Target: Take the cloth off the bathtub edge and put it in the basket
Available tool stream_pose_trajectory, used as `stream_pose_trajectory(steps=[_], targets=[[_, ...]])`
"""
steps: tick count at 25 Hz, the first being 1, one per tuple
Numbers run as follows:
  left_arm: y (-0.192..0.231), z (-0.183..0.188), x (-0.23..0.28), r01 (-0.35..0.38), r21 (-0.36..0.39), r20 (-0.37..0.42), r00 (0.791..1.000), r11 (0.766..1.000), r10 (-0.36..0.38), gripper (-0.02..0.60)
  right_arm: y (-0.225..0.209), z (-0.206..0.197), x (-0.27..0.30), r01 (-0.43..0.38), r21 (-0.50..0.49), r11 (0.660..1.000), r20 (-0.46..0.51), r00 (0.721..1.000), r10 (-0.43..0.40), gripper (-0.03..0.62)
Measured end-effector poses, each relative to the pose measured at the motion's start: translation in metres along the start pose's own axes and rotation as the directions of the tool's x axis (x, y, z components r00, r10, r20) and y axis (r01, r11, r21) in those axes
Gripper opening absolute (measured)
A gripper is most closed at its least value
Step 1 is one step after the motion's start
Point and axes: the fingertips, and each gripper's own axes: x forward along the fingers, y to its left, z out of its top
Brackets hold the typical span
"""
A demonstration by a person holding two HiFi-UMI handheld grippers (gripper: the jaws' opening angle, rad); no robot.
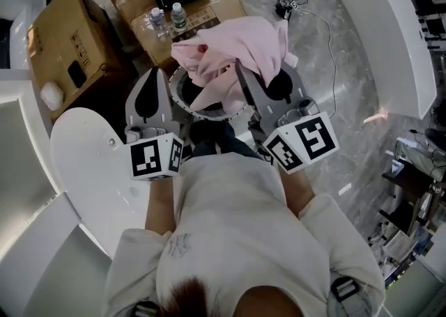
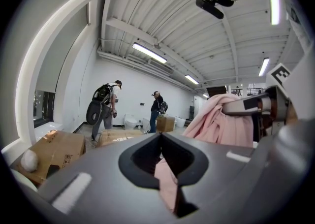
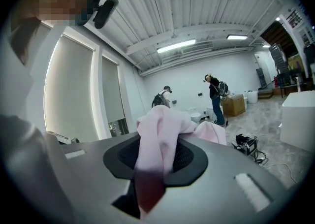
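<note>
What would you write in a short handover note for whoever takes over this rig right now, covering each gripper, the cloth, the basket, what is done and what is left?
Right gripper: jaws shut on the pink fabric cloth, holding it up.
Left gripper: jaws close together; a strip of the cloth shows in their gap, but a grip cannot be confirmed.
Cloth: bunched in the air over the round, pale-rimmed basket, lower folds at its opening.
Done: cloth is off the tub and above the basket.
Left: lower it inside, open the jaws, pull the grippers clear.
</note>
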Motion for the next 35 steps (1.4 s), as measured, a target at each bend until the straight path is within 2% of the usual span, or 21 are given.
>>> stream_pose_trajectory(steps=[12, 24, 35], targets=[[0.002, -0.014, -0.01, -0.028, 0.016, -0.026, 0.999, 0.999, 0.029, 0.049, 0.007, -0.041, 0.005, -0.06, 0.018, 0.998, -0.054, 0.997, 0.061, 0.1], [0.004, -0.034, -0.014, -0.068, 0.014, -0.066, 0.995, 0.998, 0.069, 0.049, -0.005, -0.095, 0.013, -0.066, 0.061, 0.996, -0.136, 0.988, 0.074, 0.1], [0.01, -0.064, -0.01, -0.103, -0.018, -0.101, 0.99, 0.995, 0.101, 0.049, -0.014, -0.157, 0.03, -0.077, 0.083, 0.994, -0.213, 0.973, 0.093, 0.1]])
